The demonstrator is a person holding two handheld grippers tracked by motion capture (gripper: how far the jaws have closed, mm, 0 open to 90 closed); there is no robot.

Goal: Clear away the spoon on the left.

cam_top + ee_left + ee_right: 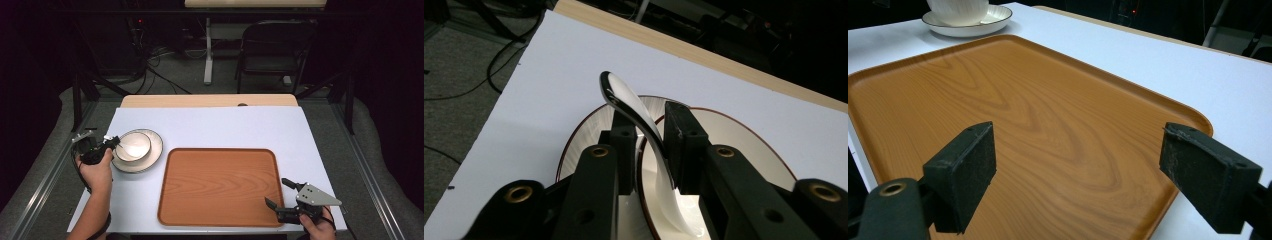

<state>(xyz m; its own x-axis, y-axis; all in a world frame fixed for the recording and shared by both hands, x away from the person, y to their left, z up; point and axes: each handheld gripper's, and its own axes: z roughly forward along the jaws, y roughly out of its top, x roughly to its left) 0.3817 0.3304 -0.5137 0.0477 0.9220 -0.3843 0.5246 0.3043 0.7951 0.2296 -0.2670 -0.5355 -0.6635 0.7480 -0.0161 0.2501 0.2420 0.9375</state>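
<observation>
A white ceramic spoon [624, 97] rests in a white bowl [135, 145] that stands on a brown-rimmed plate [152, 157] at the table's left. Its handle rises over the bowl's rim. My left gripper [114, 142] reaches in from the left at the bowl's edge. In the left gripper view the handle runs between the two pads of the left gripper [649, 140], which stand narrow around it, with a thin gap beside the left pad. My right gripper [277, 191] hovers open over the wooden tray's [220, 185] near right corner, nothing between its pads.
The tray [1023, 100] is bare and fills the middle of the white table top [225, 125]. The bowl [958, 10] and plate [993, 17] lie beyond its far corner in the right gripper view. A folding chair [275, 45] and cables sit on the floor behind the table.
</observation>
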